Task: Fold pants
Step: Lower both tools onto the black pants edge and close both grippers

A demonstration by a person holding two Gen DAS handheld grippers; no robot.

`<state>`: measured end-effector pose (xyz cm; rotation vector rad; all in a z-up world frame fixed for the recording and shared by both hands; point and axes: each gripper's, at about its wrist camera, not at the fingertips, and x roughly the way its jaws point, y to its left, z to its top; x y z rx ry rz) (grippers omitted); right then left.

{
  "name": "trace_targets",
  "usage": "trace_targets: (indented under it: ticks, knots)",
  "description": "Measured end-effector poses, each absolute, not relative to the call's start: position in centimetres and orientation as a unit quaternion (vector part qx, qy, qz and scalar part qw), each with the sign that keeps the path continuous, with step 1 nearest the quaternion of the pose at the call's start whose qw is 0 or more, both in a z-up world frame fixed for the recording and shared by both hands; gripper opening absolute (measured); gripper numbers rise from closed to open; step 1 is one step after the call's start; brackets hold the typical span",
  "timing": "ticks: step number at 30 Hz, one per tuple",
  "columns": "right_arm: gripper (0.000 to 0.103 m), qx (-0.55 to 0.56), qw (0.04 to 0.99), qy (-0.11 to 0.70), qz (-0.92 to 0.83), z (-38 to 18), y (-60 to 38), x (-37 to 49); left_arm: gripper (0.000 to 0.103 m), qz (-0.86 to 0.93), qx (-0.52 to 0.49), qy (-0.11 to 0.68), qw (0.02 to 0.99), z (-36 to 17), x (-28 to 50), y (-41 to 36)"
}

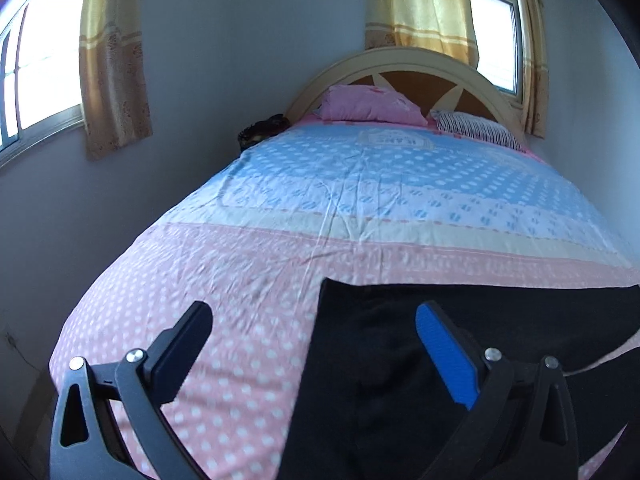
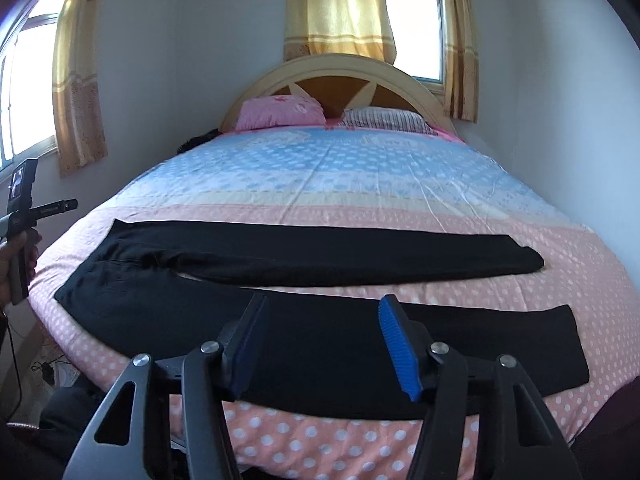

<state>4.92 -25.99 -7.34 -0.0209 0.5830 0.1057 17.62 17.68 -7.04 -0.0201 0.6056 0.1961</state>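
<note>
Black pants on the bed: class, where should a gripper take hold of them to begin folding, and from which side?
Grip the cuff end of the near leg of the black pants, at the right, coming in low from the bed's foot edge. Both legs lie flat and spread apart, so that free end would probably lift over the far leg. The right gripper hovers open above the near leg.

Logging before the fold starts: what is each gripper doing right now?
Left gripper: open, holding nothing, over the pants.
Right gripper: open, holding nothing.
</note>
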Motion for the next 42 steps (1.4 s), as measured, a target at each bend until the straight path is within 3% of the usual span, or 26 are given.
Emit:
trace_targets:
  ticks: [4,9,14,16,18,25,42]
  knots:
    - [0.058,0.015,0.949,0.313,0.022,-8.0,-30.0,8.1,0.101,0.07,-0.013,0.331,0.941,-9.3,22.8,19.3]
    - [0.058,0.014,0.943,0.332,-0.026,-7.8,-34.5,11.4,0.076,0.049,-0.027,0.391,0.919,-12.8,27.9,20.4]
    - [0.059,0.019,0.938,0.344,-0.049,-8.0,-37.4,13.6,0.066,0.022,-0.019,0.421,0.906,-14.9,29.9,19.8]
    - [0.059,0.023,0.936,0.346,-0.052,-8.3,-38.1,14.3,0.056,0.015,-0.014,0.434,0.901,-16.0,30.6,19.6]
    - [0.059,0.027,0.935,0.351,-0.049,-8.4,-38.8,15.1,0.037,0.006,-0.023,0.446,0.895,-16.8,31.2,20.0]
    - [0.059,0.037,0.931,0.357,-0.068,-8.2,-42.1,18.3,0.029,-0.01,-0.032,0.442,0.897,-16.9,31.0,20.6]
    - [0.059,0.14,0.882,0.427,-0.143,-11.3,-57.4,30.0,0.031,0.002,0.012,0.449,0.893,-16.8,32.1,19.6]
